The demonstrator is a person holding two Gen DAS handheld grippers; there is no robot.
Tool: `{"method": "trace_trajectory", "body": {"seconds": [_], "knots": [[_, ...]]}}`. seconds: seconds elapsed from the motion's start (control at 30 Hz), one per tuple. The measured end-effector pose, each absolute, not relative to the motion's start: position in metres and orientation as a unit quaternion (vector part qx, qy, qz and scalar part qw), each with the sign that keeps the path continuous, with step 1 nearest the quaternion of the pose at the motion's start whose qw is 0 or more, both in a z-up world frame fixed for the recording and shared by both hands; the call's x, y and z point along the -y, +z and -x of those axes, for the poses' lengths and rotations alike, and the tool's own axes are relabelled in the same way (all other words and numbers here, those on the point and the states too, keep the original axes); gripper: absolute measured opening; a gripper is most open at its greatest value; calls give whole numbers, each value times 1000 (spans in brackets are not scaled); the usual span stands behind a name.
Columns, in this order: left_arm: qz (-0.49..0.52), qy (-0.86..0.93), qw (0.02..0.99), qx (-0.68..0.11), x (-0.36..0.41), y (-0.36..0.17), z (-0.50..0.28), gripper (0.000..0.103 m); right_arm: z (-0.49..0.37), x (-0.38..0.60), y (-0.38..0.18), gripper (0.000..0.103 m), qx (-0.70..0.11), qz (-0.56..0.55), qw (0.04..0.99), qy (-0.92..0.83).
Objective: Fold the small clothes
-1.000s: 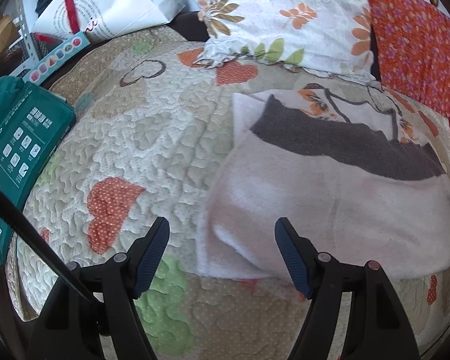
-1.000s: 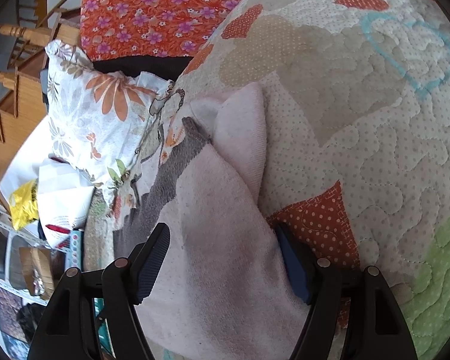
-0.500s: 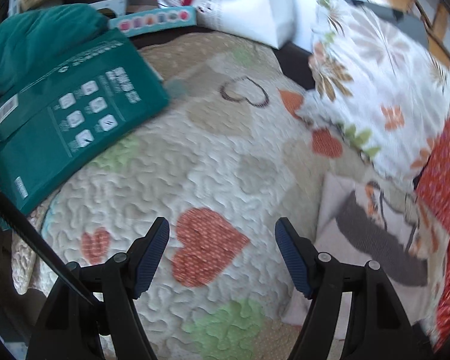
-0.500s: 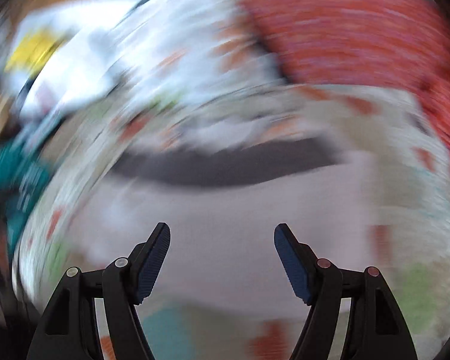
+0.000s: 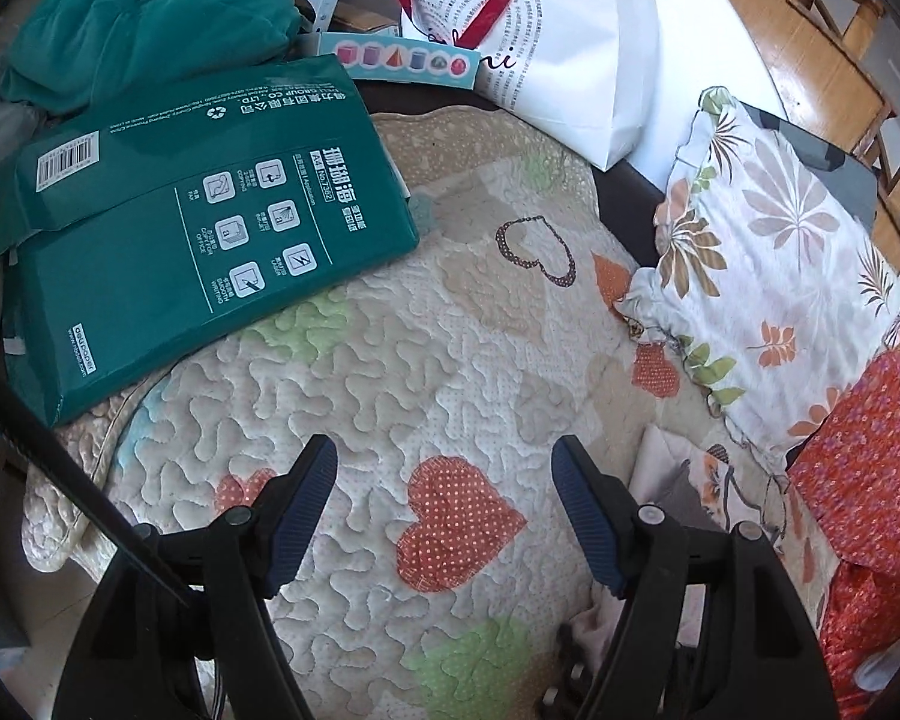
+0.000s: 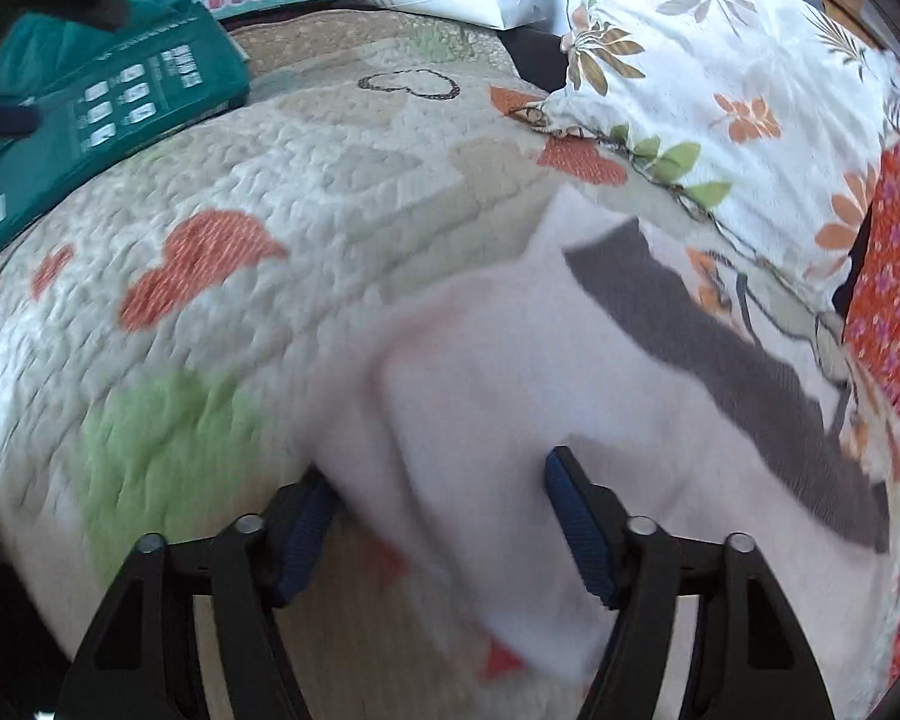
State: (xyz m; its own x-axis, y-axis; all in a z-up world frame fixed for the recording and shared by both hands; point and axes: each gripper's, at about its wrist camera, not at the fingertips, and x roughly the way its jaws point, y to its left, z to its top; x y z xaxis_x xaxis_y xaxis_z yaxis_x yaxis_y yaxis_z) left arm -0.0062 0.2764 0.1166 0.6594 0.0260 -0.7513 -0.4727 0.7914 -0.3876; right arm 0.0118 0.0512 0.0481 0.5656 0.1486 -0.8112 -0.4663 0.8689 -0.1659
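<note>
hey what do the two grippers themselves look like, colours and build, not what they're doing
Both look alike. The left gripper has two matte black angled arms with round silver pivot pins, each tipped with a dark blue ribbed pad. A thin black strap or cable crosses the left wrist view's lower left corner. The right gripper has the same black arms, silver pins and blue ribbed pads. No markings or sleeves show.

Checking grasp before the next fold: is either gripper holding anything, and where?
Nothing is held. The left gripper is open over the quilt; the right gripper is open around the pale pink garment's edge, unclamped.
</note>
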Motion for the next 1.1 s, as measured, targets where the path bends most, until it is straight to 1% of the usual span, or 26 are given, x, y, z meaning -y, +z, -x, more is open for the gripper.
{"method": "trace_trajectory", "body": {"seconds": [0.03,0.1,0.13,0.2,0.3,0.43,0.53,0.6,0.63,0.73,0.87,1.1], "knots": [[288,146,864,-386,-276,117,7,73,-18,-57,47,33,-434,187,865,170],[287,147,865,-386,-275,117,8,73,-29,-62,46,19,-442,188,864,149],[286,147,864,-386,-274,117,8,73,-33,-61,49,17,-448,172,865,148],[286,143,865,-388,-272,116,8,73,-39,-49,60,15,-453,130,869,151],[279,135,867,-391,-259,116,6,73,-42,-6,93,14,-442,49,884,142],[258,115,871,-401,-233,114,2,73,-39,95,135,14,-421,-59,900,99],[234,86,876,-413,-201,112,-2,73,-18,191,151,13,-406,-124,905,36],[224,64,877,-421,-181,111,-3,73,-4,235,148,13,-406,-141,903,-1],[216,47,876,-428,-167,108,-4,73,7,265,138,13,-416,-155,896,-28],[196,13,873,-447,-132,101,-9,73,24,313,101,13,-453,-178,870,-76],[166,-24,870,-464,-80,90,-15,73,34,334,74,13,-473,-219,851,-58],[146,-86,854,-492,-11,75,-25,73,34,325,85,15,-494,-163,854,-34]]}}
